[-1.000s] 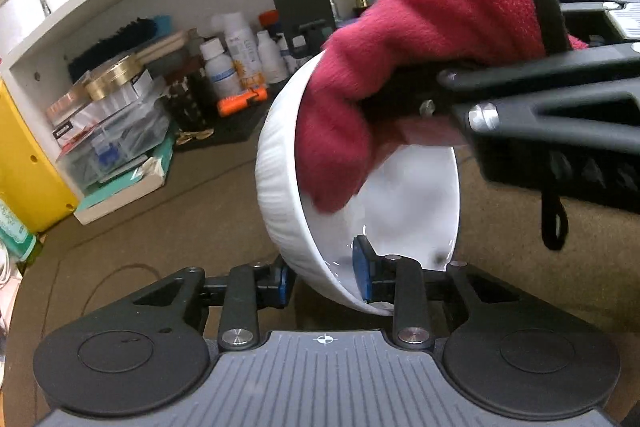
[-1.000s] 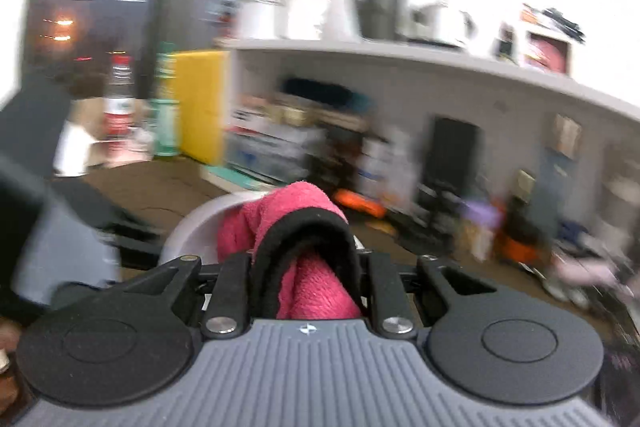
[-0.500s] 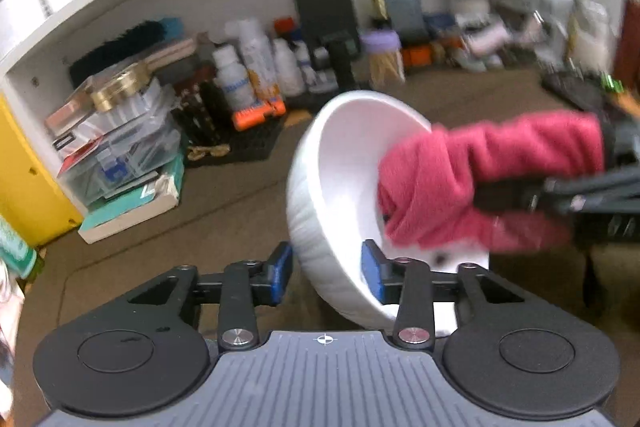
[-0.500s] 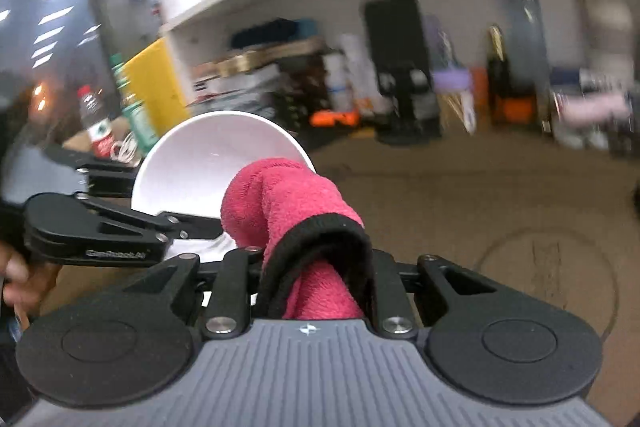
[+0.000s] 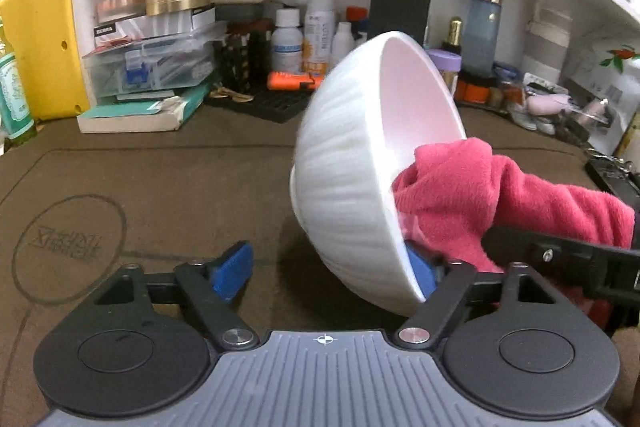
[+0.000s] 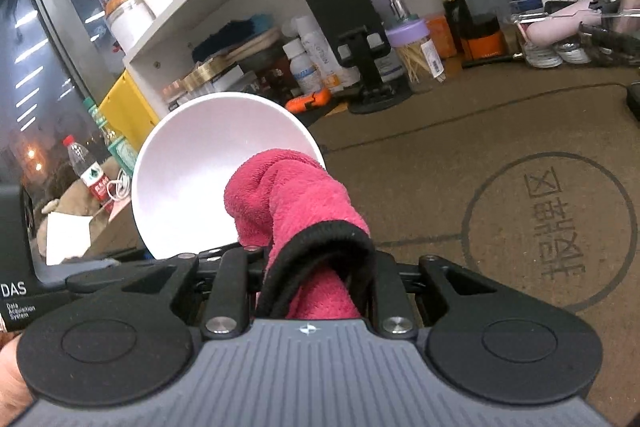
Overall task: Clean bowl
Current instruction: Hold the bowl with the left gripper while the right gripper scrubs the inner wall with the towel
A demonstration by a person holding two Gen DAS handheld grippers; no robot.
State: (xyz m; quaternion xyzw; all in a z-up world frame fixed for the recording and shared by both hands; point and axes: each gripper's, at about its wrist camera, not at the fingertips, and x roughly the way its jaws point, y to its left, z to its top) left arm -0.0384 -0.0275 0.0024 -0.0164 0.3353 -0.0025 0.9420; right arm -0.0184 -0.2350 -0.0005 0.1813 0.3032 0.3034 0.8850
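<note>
Left tongs (image 5: 332, 269) were opening: we saw the near pad swung clear of the white bowl (image 5: 352, 179), which a second earlier sat pinched at its rim; now it leaned tilted against the far pad. Right tongs (image 6: 312, 267) stayed clenched on the red cloth (image 6: 296, 203), its tip inside the bowl. We judged wiping done, release underway. Tabletop (image 5: 168, 187) ahead lay bare; shelf clutter stood well beyond.

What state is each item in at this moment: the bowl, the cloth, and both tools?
White bowl: tipped on its side, opening toward the cloth, rim near the blue pad.
Pink cloth: bunched, its end inside the bowl.
Left tool: jaws opening; bowl rim between them, left pad clear of it.
Right tool: shut on the pink cloth.
Brown mat: flat under the bowl.
</note>
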